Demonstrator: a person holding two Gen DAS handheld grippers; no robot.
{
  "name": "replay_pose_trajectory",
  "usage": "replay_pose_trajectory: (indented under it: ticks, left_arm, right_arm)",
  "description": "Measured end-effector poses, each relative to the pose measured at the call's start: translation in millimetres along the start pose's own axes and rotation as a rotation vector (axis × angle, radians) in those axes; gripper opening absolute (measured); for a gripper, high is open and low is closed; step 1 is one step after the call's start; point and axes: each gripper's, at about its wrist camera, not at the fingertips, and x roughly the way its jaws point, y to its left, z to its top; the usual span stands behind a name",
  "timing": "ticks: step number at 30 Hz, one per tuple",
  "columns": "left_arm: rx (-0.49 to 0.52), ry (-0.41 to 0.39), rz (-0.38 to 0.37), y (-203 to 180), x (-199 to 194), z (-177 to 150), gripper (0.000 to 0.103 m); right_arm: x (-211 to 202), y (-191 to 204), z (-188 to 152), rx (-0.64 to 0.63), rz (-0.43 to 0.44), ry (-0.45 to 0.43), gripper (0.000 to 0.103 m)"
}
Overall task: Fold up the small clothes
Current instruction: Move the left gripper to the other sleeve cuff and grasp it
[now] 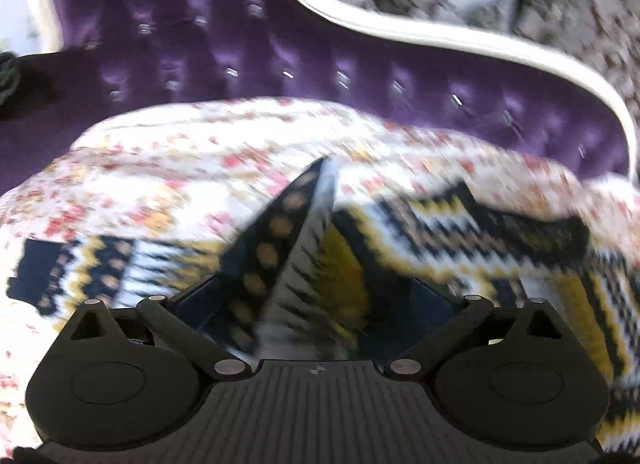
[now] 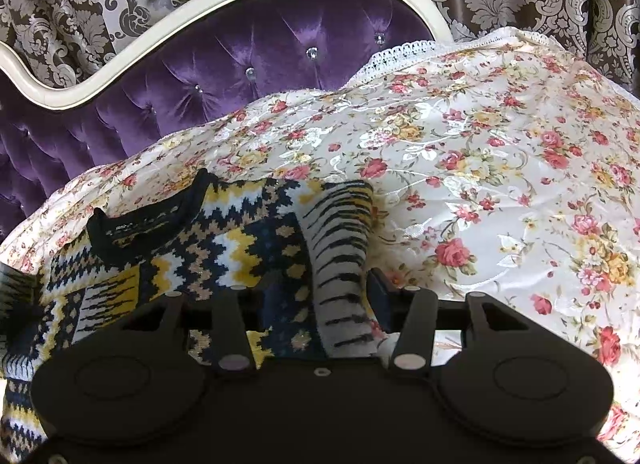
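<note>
Both tools have their jaws apart with knit bunched between them; whether the left tool (image 1: 316,304) or right tool (image 2: 320,304) actually pinches the patterned sweater (image 2: 224,240) is unclear. It lies on the floral bedspread (image 2: 480,168). Left view is blurred; the purple headboard (image 2: 248,56) rises behind.

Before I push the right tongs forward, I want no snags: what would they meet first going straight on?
The patterned knit sweater, already between the right tongs; its striped fold lies directly ahead. Beyond it comes the floral bedspread, though depth is unclear.
</note>
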Motion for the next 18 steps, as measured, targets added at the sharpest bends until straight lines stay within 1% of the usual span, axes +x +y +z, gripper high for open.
replay_pose_trajectory:
  ticks: [3, 5, 7, 9, 13, 18]
  left_arm:
    - [-0.04, -0.048, -0.04, 18, -17, 18, 0.101]
    - [-0.05, -0.096, -0.059, 28, -30, 31, 0.101]
    - [-0.06, -0.141, -0.045, 39, -41, 41, 0.101]
    - [-0.081, -0.163, -0.029, 51, -48, 46, 0.101]
    - [-0.157, -0.151, 0.011, 86, -46, 45, 0.101]
    - [-0.257, -0.102, 0.037, 135, -36, 18, 0.101]
  right_arm:
    - [-2, 0, 1, -0.003, -0.001, -0.013, 0.057]
    - [-2, 0, 1, 0.003, 0.004, -0.019, 0.057]
    - [-4, -1, 2, 0.008, 0.012, -0.028, 0.057]
    - [-7, 0, 2, 0.009, 0.02, -0.042, 0.057]
    - [-12, 2, 4, 0.006, 0.033, -0.076, 0.063]
    - [-13, 5, 4, 0.0, 0.056, -0.09, 0.063]
